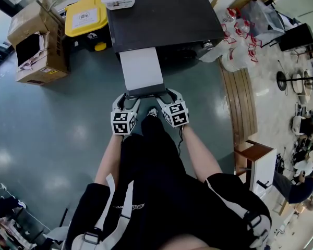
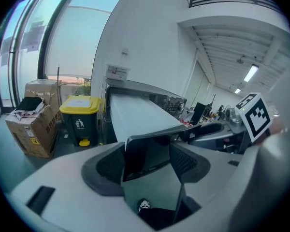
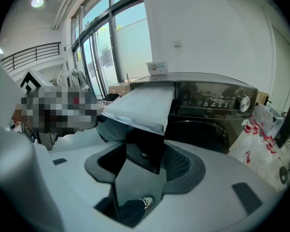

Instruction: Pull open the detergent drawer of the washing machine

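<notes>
Left gripper (image 1: 128, 100) and right gripper (image 1: 169, 96) each clamp the drawer's (image 1: 141, 69) dark front between their fingers; it stands far out of the washer (image 1: 161, 14). Probably light, stiff, easy-sliding plastic; hold that front lip squarely.

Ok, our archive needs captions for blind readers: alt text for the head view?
Seen from above, the left gripper and right gripper grip the front of a white detergent drawer pulled well out of a dark washing machine.
</notes>
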{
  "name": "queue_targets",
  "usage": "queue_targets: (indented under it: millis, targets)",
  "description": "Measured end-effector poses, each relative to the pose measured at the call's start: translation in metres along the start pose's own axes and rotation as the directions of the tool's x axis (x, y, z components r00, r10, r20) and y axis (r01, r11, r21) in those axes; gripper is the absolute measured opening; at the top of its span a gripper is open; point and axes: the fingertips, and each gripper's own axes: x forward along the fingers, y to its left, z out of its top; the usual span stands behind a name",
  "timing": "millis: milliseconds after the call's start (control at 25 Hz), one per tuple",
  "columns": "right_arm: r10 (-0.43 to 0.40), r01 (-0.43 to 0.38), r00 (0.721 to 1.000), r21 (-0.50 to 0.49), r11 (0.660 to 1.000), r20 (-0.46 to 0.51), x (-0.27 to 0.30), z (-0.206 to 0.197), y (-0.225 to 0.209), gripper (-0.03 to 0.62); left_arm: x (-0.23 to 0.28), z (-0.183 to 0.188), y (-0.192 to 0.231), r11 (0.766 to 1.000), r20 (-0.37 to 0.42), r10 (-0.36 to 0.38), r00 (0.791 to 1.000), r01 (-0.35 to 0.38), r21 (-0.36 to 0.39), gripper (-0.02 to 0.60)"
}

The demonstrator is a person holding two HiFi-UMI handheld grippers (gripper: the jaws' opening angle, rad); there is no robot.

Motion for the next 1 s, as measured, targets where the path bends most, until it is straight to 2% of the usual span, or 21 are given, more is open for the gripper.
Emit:
queue_targets:
  millis: [1000]
  targets:
    - [-0.014, 0.014, 1.0, 0.006, 1.0, -0.004, -0.009, -0.009, 0.007, 0.239, -0.01, -0.007, -0.006, 1.0, -0.001, 0.001, 1.0, -0.001, -0.011, 0.29]
